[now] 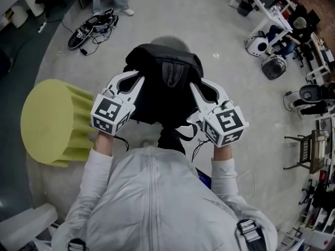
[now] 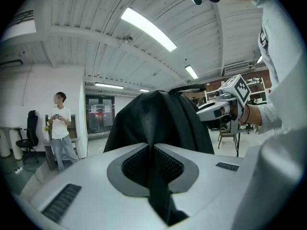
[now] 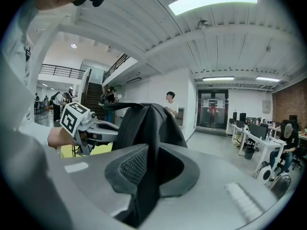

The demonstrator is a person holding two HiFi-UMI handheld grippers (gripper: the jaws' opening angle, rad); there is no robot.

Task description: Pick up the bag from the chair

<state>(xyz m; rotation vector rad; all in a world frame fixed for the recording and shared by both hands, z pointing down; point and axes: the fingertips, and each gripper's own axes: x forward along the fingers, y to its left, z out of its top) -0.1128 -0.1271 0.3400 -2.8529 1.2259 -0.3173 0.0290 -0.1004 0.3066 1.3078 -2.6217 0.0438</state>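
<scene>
So you've got the black bag (image 1: 163, 82) pinched from both sides. Your left gripper (image 1: 135, 81) has its jaws nearly together, with a fold of the bag's black fabric clamped between the pads; you can see the cloth running right down through the slot in the left gripper view. It's the same on the other side: your right gripper (image 1: 198, 90) is closed down on another fold, pads pressing the fabric, only a thin gap for the cloth itself.

The bag is up in the air between the two grippers, out in front of your chest, bunched up at the top and draping down. A strap (image 1: 180, 135) dangles off its lower end toward you. It's clear of the yellow chair (image 1: 52, 122), which sits off to your left on the grey floor (image 1: 220, 46); only your left gripper's marker cube overlaps the chair's right edge in the head view.

Both grippers point roughly level, each one visible across the bag from the other's camera. There's a person (image 2: 60, 126) standing in the background at the left of the left gripper view.
</scene>
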